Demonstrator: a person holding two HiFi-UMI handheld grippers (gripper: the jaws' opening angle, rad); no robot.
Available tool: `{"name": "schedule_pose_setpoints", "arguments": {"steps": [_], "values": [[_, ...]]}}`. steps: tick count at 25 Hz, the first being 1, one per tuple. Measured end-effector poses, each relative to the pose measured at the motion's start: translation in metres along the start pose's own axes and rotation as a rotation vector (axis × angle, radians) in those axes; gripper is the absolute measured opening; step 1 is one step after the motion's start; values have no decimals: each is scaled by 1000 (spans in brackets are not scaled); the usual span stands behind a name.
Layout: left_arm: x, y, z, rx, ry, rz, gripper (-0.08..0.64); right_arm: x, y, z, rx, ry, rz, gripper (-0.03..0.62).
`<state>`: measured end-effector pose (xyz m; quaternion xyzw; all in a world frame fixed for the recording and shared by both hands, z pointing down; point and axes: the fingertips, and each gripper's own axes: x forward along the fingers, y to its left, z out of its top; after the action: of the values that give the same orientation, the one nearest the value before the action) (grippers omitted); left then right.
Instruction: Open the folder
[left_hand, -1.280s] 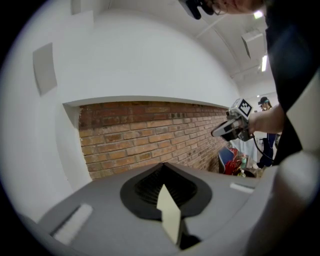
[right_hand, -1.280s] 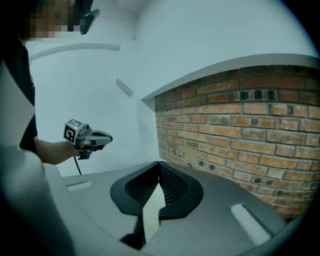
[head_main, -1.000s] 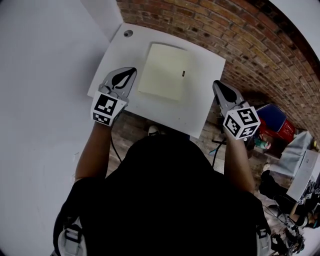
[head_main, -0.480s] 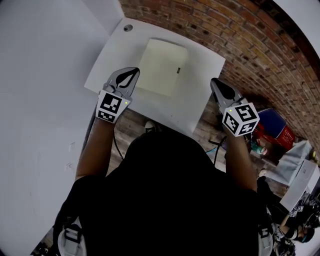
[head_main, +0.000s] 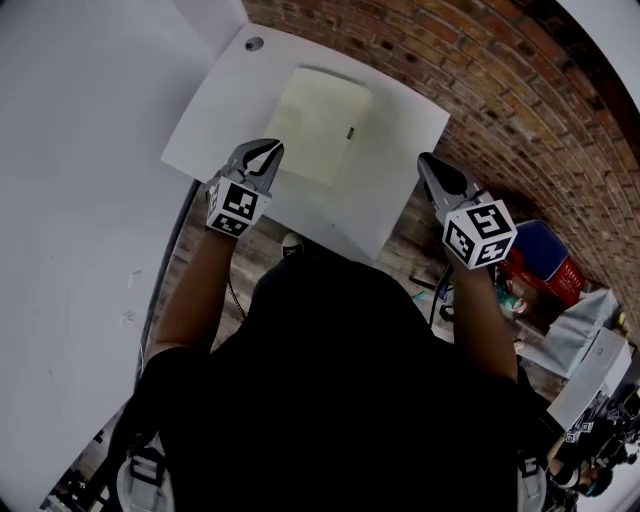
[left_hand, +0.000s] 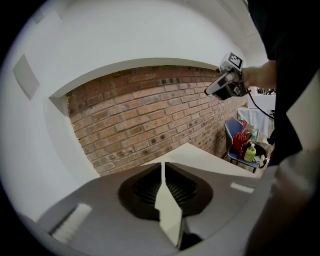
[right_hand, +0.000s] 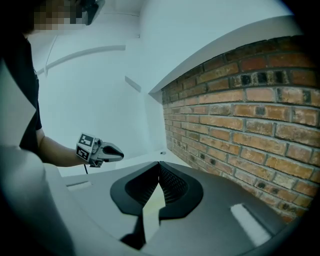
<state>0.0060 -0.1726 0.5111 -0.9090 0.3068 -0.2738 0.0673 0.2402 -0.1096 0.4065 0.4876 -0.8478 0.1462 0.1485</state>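
Folder (head_main: 318, 122) lay flat in the middle of the white table (head_main: 215, 120). Left claw (head_main: 268, 152) (closed, empty) hung over the near edge, just beside it — right claw (head_main: 428, 165), closed too, by the right edge.

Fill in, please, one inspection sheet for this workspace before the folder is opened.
Surface: white table, bare apart from a round grommet.
Job's things: pale folder, flat, closed.
Clutter: nothing seen on the table.
Grippers: left claw by the folder's near corner, jaws starting to part, empty; right claw at the table's right edge, shut, empty.
Cables: black cable hanging from the right claw.
Surroundings: brick wall, white wall, blue chair.
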Motion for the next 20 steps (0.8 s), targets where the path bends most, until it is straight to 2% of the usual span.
{"name": "schedule_pose_setpoints", "arguments": {"steps": [2, 7, 9, 13, 20], "values": [[6, -10, -12, 9, 35, -13, 30, 0, 1, -1, 1, 5, 7, 4], [28, -41, -34, 93, 80, -77, 81, 4, 7, -6, 4, 15, 28, 5], [37, -51, -41, 95, 82, -95, 101, 6, 9, -8, 3, 19, 34, 5], [50, -65, -55, 97, 88, -97, 191, 6, 11, -12, 9, 27, 38, 4], [74, -99, -82, 245, 136, -169, 285, 1, 14, -17, 20, 31, 24, 5]]}}
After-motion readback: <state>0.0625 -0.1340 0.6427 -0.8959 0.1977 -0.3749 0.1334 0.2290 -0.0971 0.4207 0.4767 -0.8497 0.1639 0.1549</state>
